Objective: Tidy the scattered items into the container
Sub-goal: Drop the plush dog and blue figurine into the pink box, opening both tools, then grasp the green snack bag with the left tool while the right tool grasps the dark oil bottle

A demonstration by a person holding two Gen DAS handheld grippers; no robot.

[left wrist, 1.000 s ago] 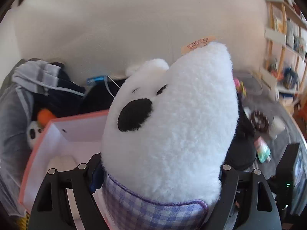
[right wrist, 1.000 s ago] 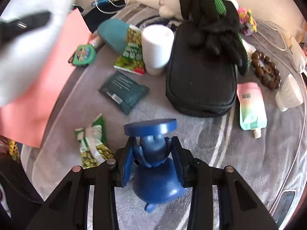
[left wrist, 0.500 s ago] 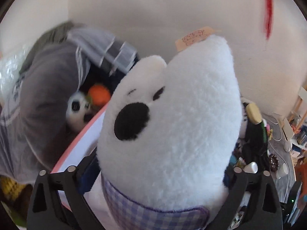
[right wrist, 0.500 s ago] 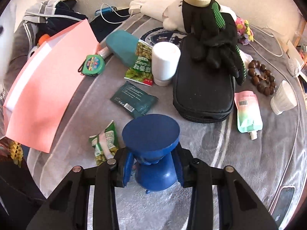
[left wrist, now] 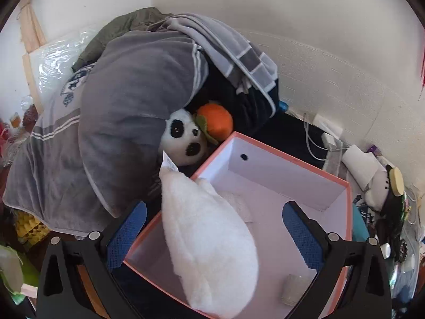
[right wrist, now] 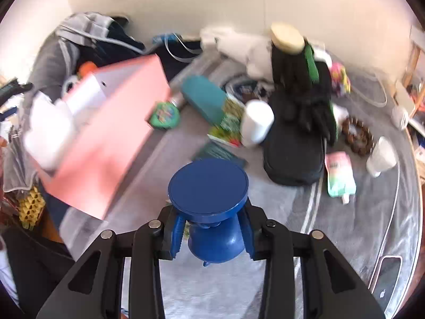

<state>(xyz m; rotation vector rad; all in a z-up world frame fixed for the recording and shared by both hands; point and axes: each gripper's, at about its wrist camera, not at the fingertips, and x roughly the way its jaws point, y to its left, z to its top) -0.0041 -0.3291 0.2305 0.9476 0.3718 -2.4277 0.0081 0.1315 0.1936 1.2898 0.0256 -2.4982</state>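
The pink box (left wrist: 348, 212) with a white inside lies below my left gripper (left wrist: 213, 235). Its jaws are opening and stand wide. Between them, touching neither blue pad (left wrist: 127, 234), the white plush toy (left wrist: 209, 239) slumps over the box's near rim and into the box. My right gripper (right wrist: 212, 228) is shut on a blue stand with a round flat top (right wrist: 208, 183), held above the grey blanket. In the right wrist view the pink box (right wrist: 106, 143) stands at the left, with the white plush (right wrist: 50, 135) blurred at its mouth.
A panda plush (left wrist: 183, 138), an orange plush (left wrist: 215, 121) and a grey bedding heap (left wrist: 127, 101) lie behind the box. Scattered on the blanket are a black pouch with gloves (right wrist: 294, 154), a white cup (right wrist: 256, 125), snack packets (right wrist: 228, 122), a tape measure (right wrist: 163, 114), a pastel pouch (right wrist: 340, 175) and beads (right wrist: 357, 133).
My left gripper swung over the box, spread its jaws and let go of the white plush, which dropped into the box. My right gripper rose, still holding the blue stand.
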